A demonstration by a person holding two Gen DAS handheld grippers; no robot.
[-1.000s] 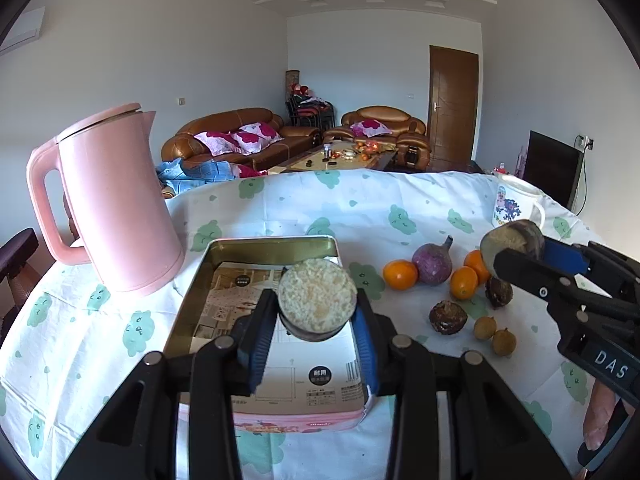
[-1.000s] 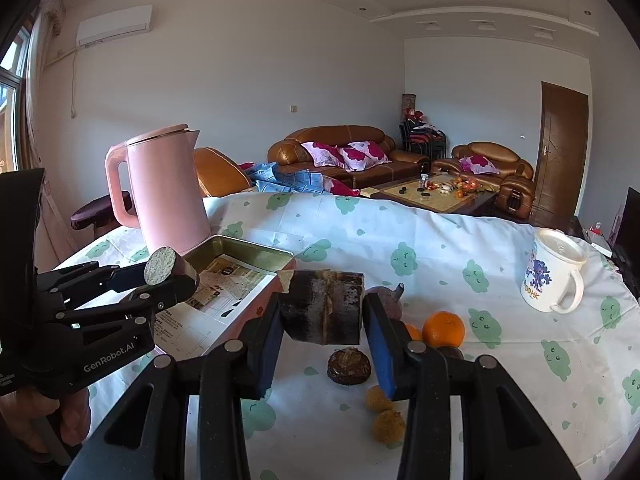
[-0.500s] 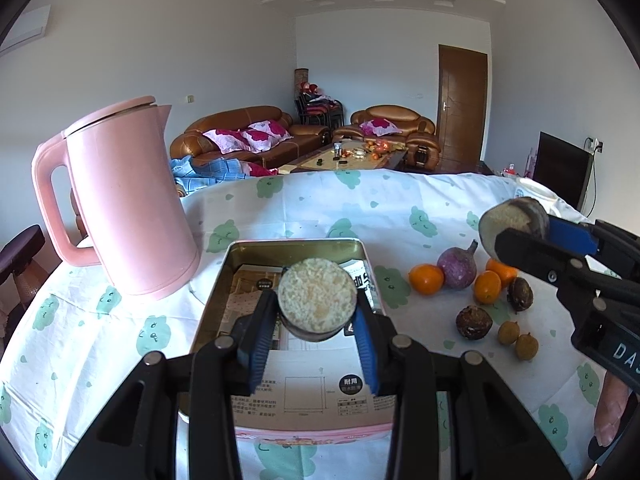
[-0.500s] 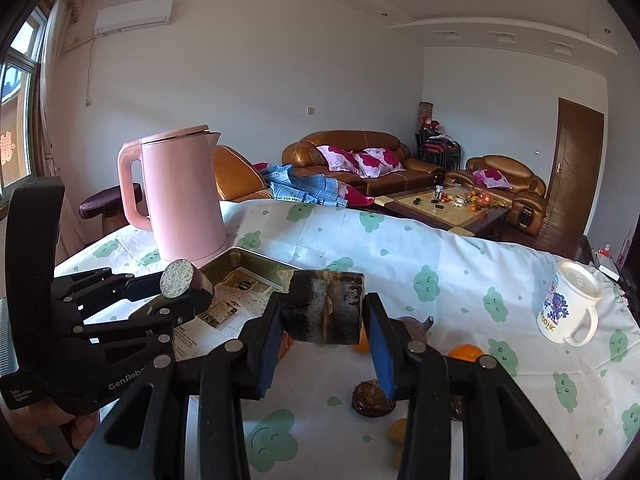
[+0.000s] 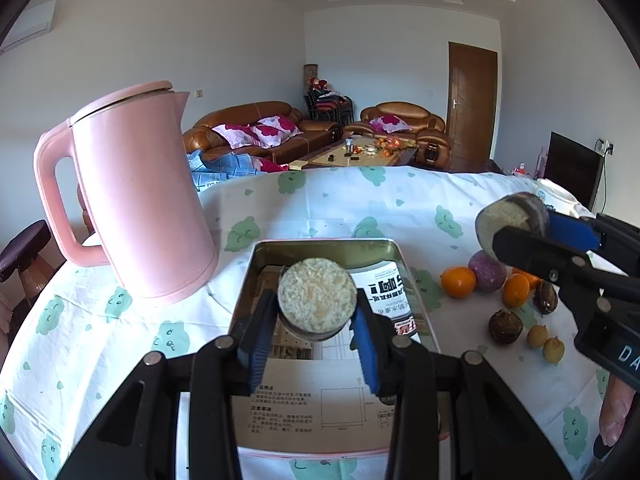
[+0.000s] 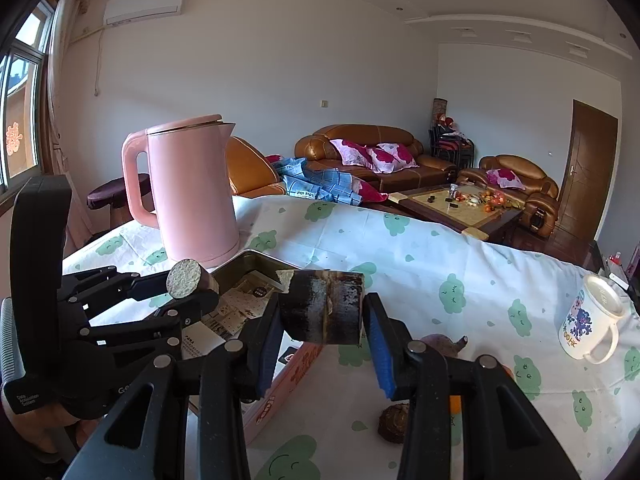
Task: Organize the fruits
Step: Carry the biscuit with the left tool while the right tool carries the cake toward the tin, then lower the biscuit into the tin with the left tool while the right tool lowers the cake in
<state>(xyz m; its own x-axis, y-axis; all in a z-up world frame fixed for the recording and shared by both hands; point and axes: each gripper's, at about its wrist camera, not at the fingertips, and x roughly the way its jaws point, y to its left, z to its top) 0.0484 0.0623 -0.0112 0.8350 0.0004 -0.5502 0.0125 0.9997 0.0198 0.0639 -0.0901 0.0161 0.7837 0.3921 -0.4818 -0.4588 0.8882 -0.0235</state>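
Item 1: cut sugarcane piece, left [image 5: 317,304]. Short dark-skinned cylinder with a pale fibrous cut face turned toward the camera; long axis runs roughly along the left gripper [image 5: 316,336], whose jaws are narrowed onto its sides and hold it clear of any surface. It hangs directly above the tin tray [image 5: 256,272], over the middle to far part, so the tray lies straight below the jaws.

Item 2: cut sugarcane piece, right [image 6: 325,307]. Similar short cylinder, long axis crosswise between the blue pads, held by the narrowed jaws of the right gripper [image 6: 324,336]. In the right wrist view the tray's corner shows below and to the left of it; the piece appears to sit beside or just over the tray's near right edge, exact overlap not determinable. Judgement: the left hand is the nearer to a drop into the tray; the right must travel further over the rim.

Item 3: tin tray. Shallow rectangular metal tray with pink outer wall, lined with printed paper; no fruit visible inside.

Item 4: loose fruit on the table [image 5: 320,208], right of the tray: orange [image 5: 458,281], purple round fruit [image 5: 486,272], second orange [image 5: 515,289], two dark wrinkled fruits, two small yellowish ones. All apart from the tray.

Item 5: pink kettle [image 5: 140,196], upright, just left of the tray. Mug [image 6: 592,326], well apart at the right.
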